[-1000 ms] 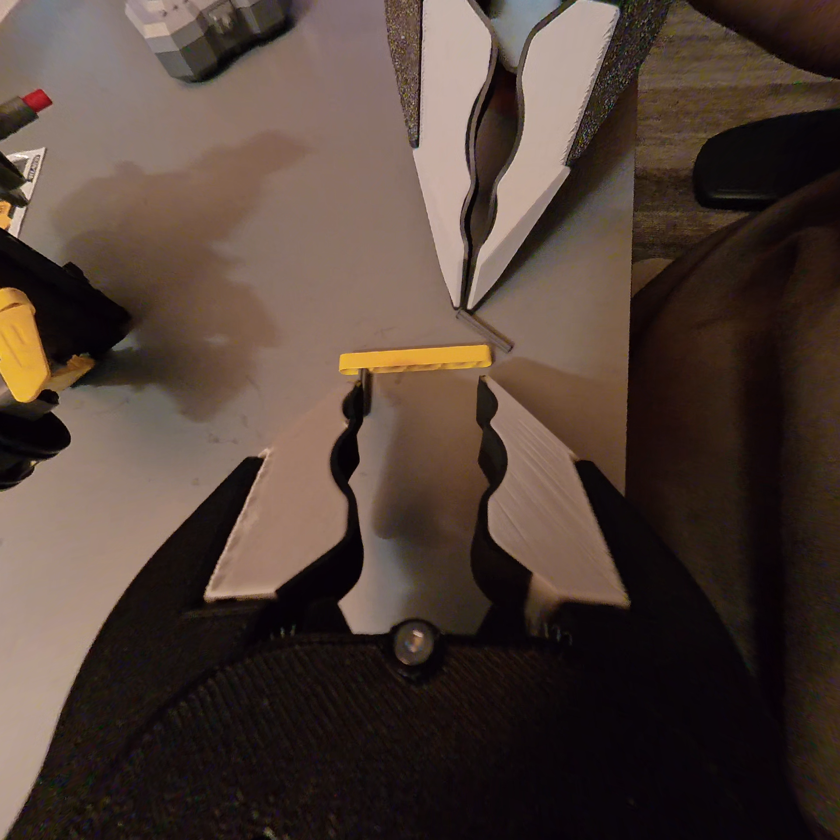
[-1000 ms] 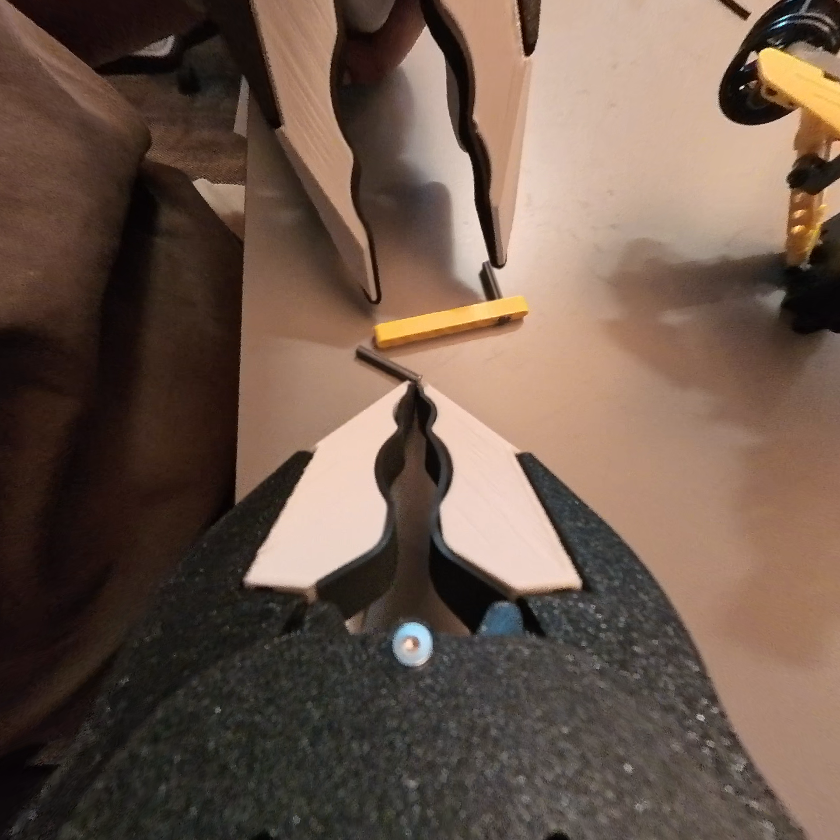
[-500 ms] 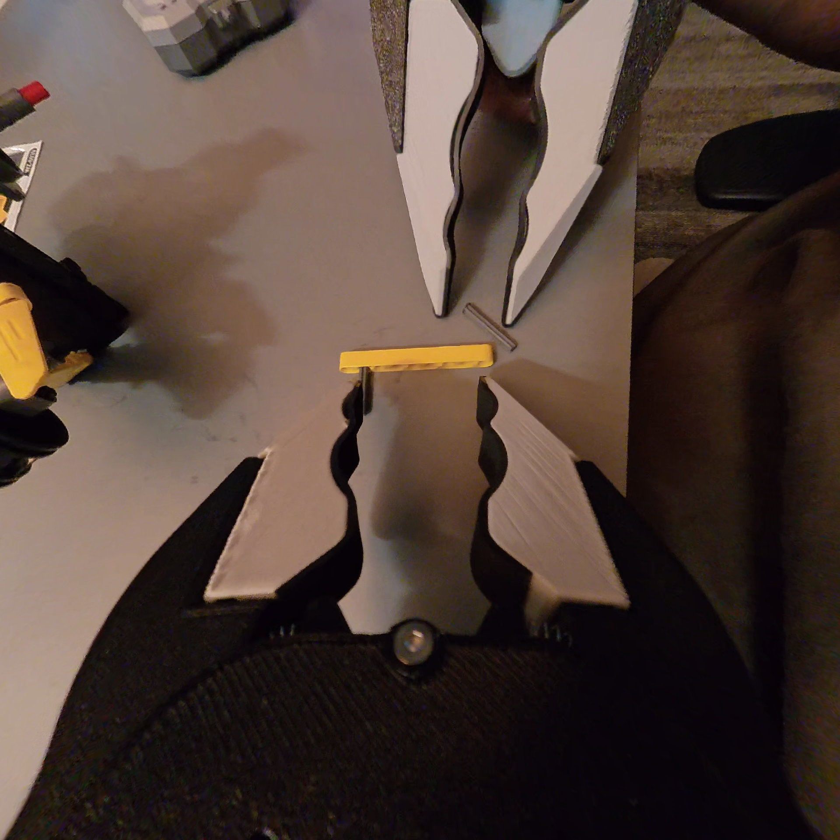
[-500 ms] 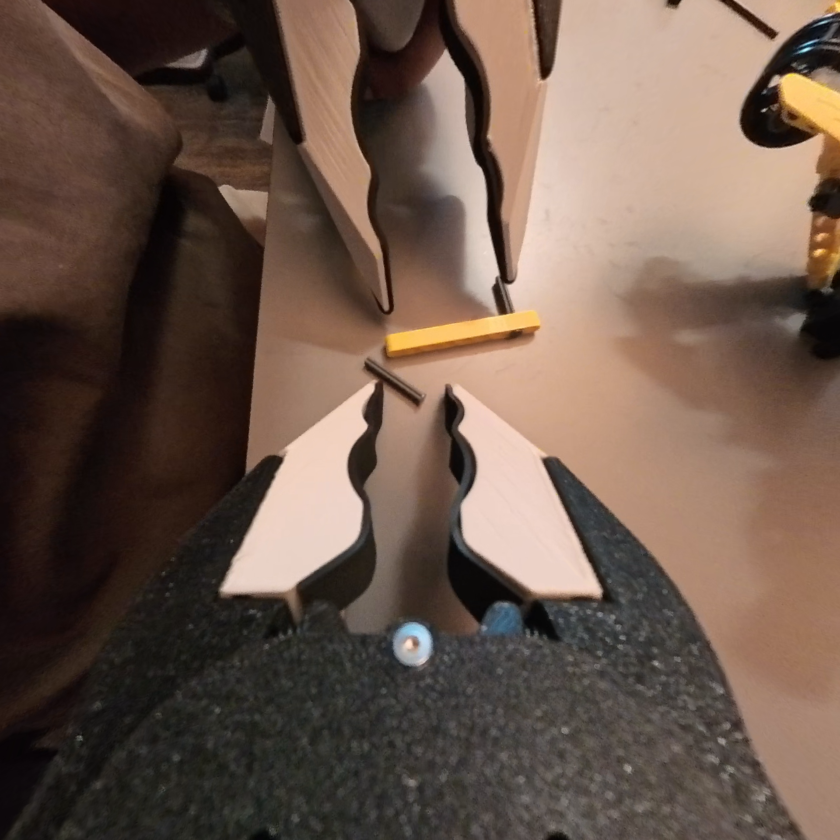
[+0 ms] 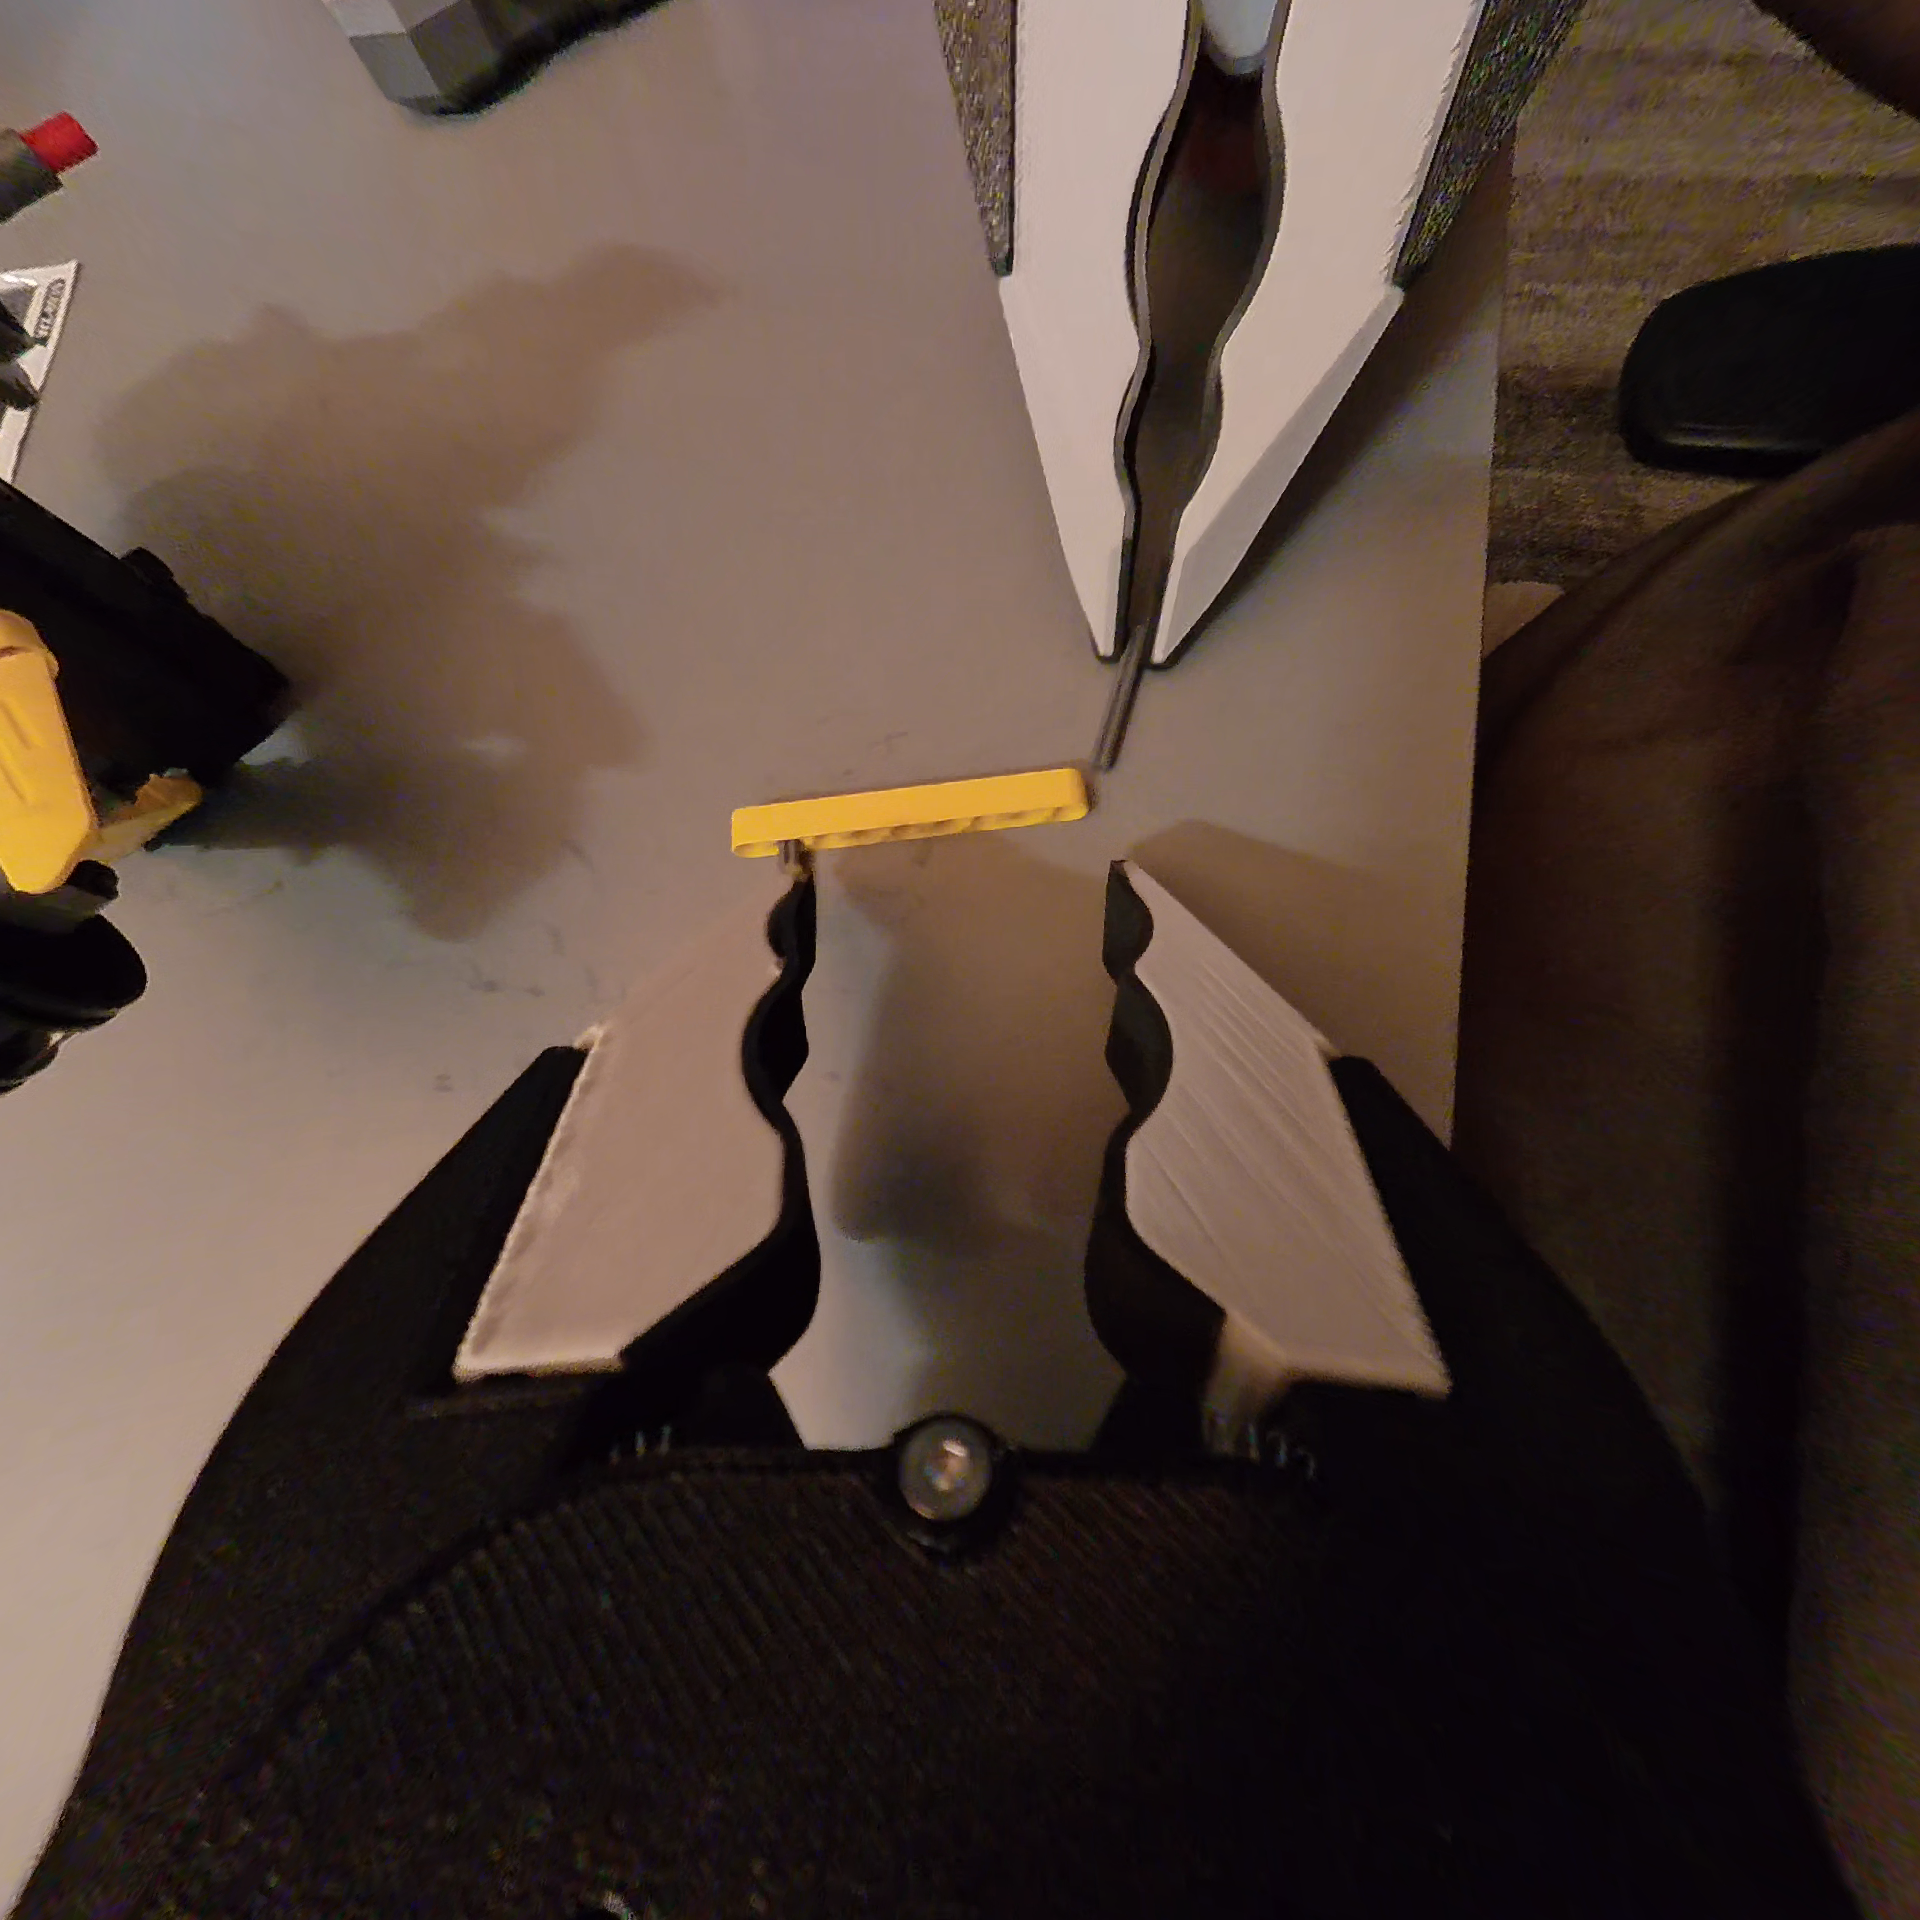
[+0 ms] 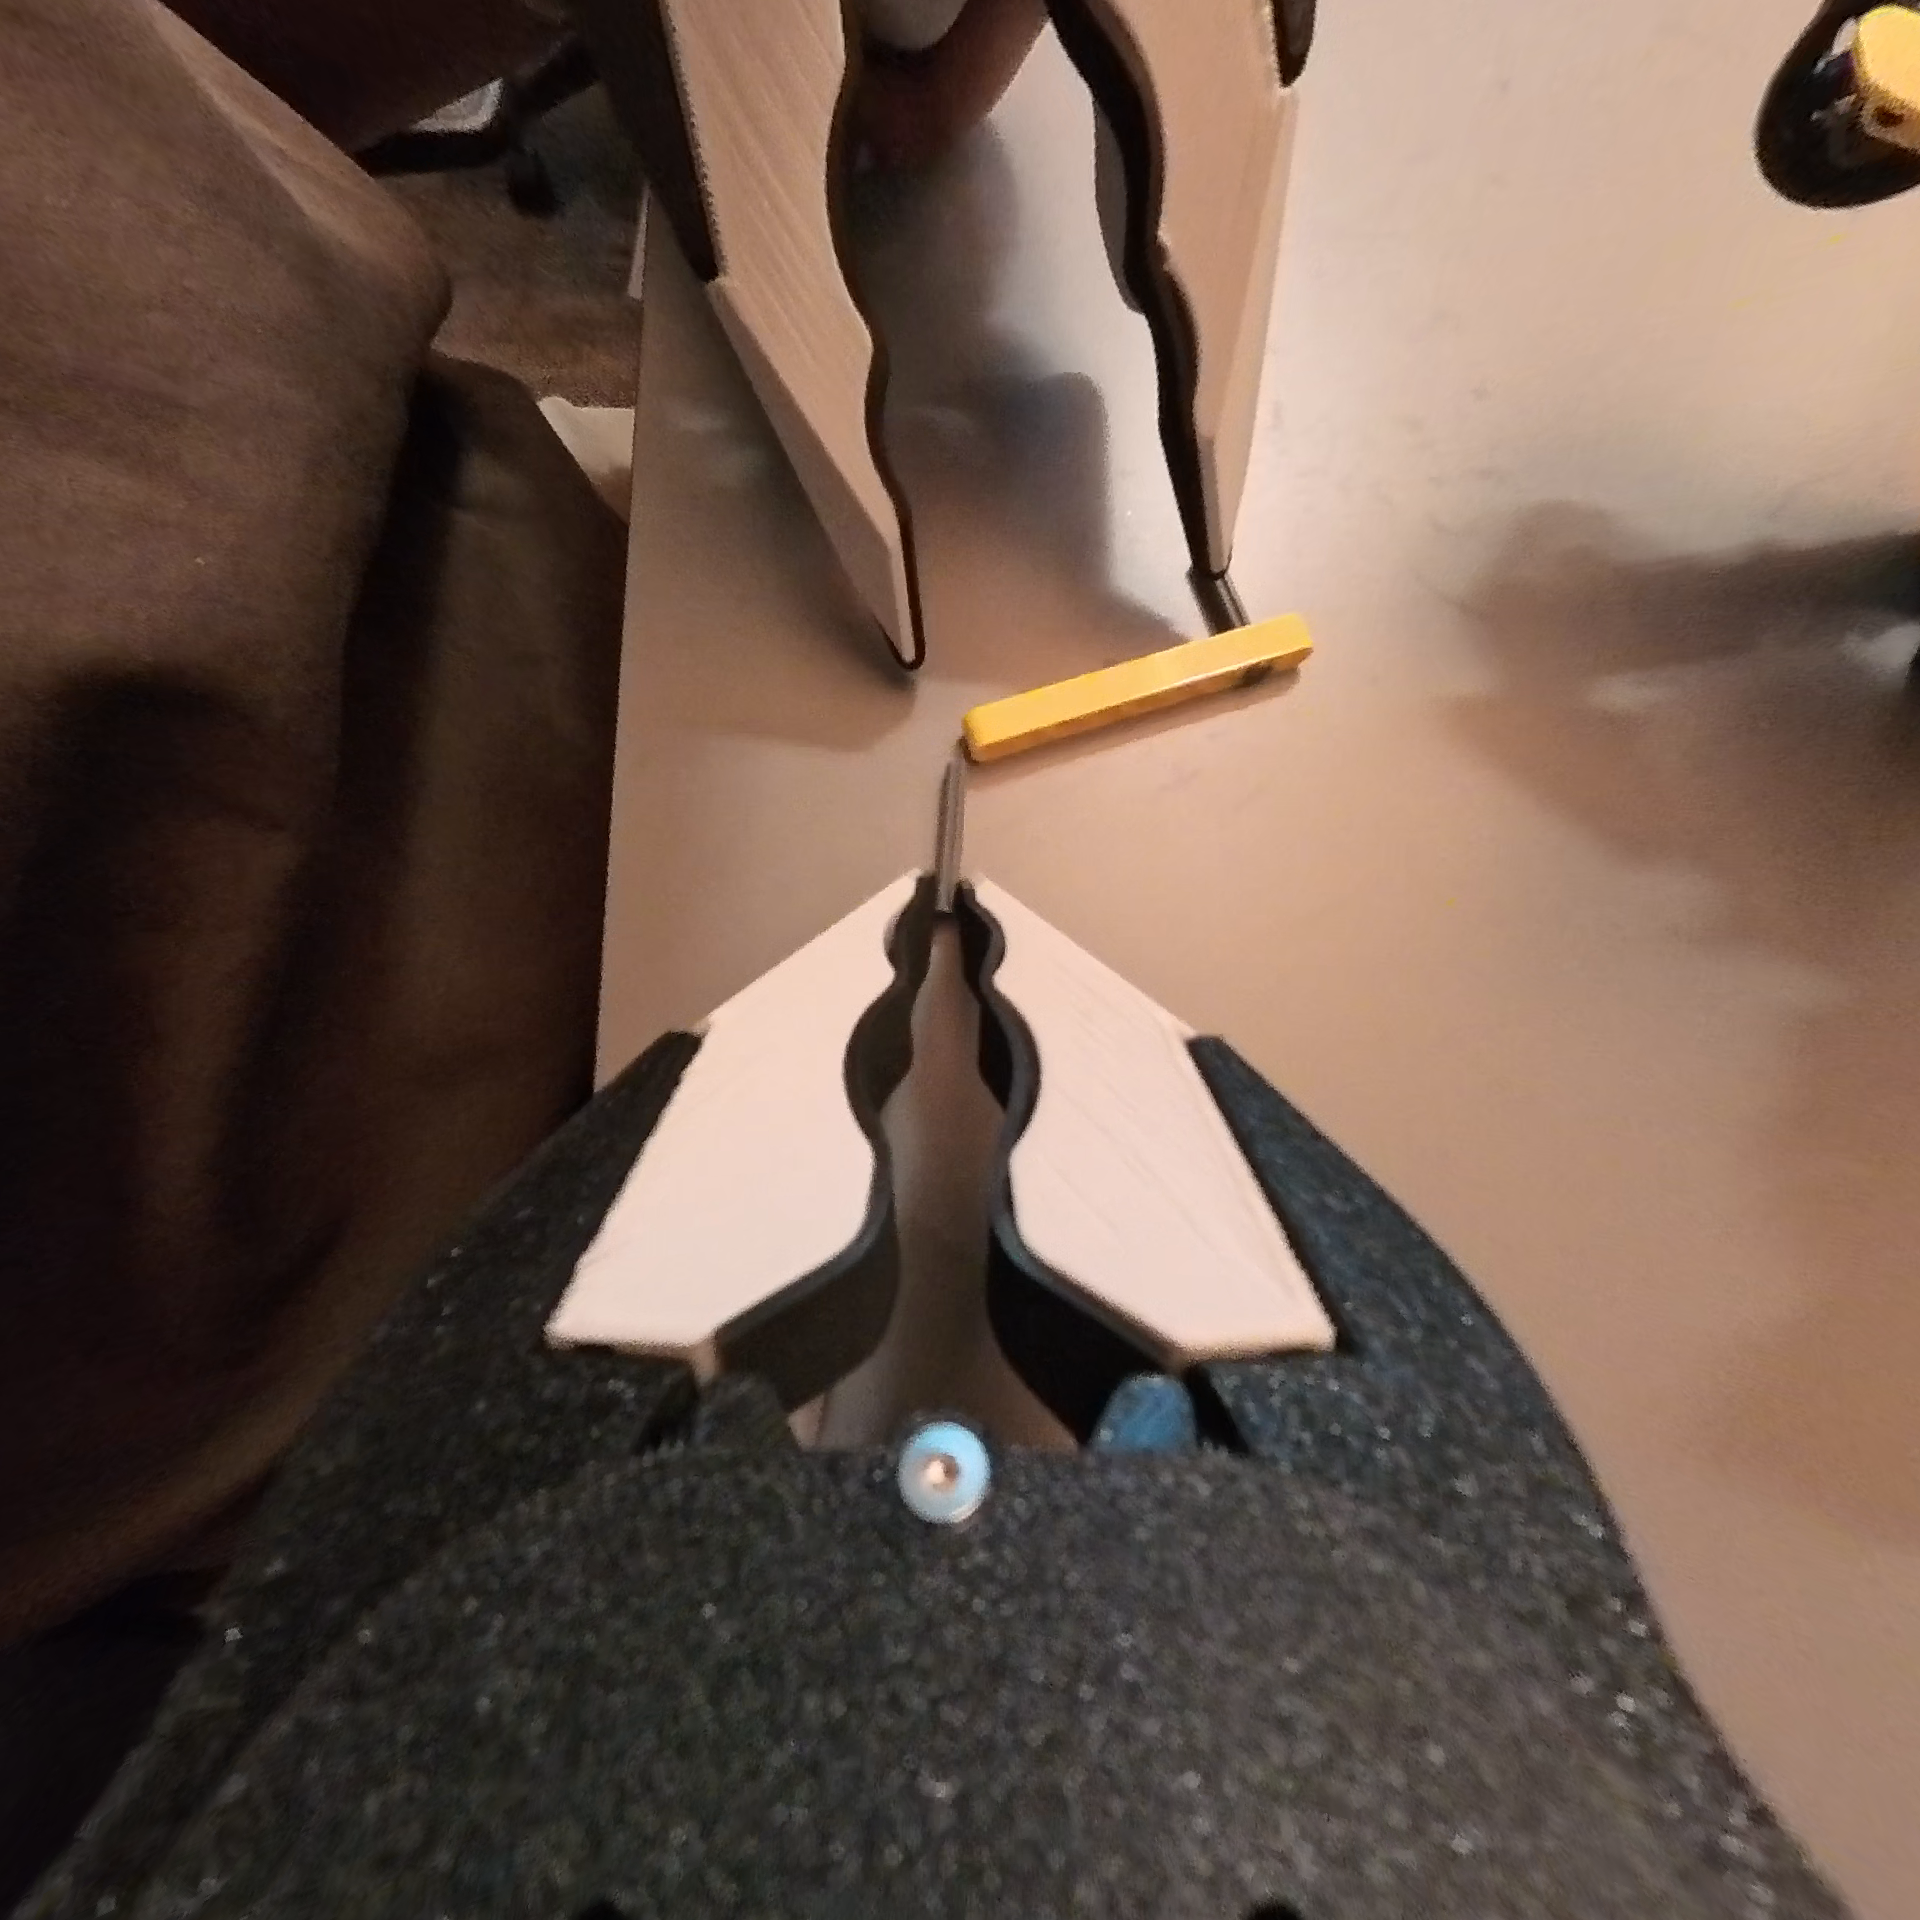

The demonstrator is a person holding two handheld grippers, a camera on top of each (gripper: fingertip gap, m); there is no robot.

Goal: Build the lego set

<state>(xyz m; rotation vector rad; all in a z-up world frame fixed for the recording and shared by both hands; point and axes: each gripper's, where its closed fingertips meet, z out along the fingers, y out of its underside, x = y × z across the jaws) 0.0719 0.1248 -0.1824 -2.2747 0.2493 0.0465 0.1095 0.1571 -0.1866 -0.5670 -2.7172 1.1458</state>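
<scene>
A yellow beam [image 5: 914, 810] lies flat on the grey table [image 5: 623, 520], with a short dark pin [image 5: 795, 854] sticking out at one end. My left gripper [image 5: 961, 878] is open just in front of the beam, its left fingertip [image 5: 802, 894] beside the pin. My right gripper [image 6: 943, 894] is shut on a thin dark axle [image 6: 948, 831] that sticks out past its tips and points at the beam's [image 6: 1138, 686] other end. The right gripper also shows in the left wrist view [image 5: 1138, 652], and the left gripper in the right wrist view [image 6: 1060, 608].
A yellow and black toy vehicle [image 5: 62, 790] stands at the left, and its wheel shows in the right wrist view [image 6: 1839, 114]. A grey block [image 5: 468, 52] sits at the back. The table edge [image 5: 1481, 727] runs close by, with a person's brown clothing [image 5: 1714, 1039] beyond it. The left gripper's tips are roughly 6 centimetres from the right gripper's.
My right gripper opened over the axle lying crosswise, then shut on it; the axle now points along the fingers at the beam's end. The left gripper has stayed open in place.
</scene>
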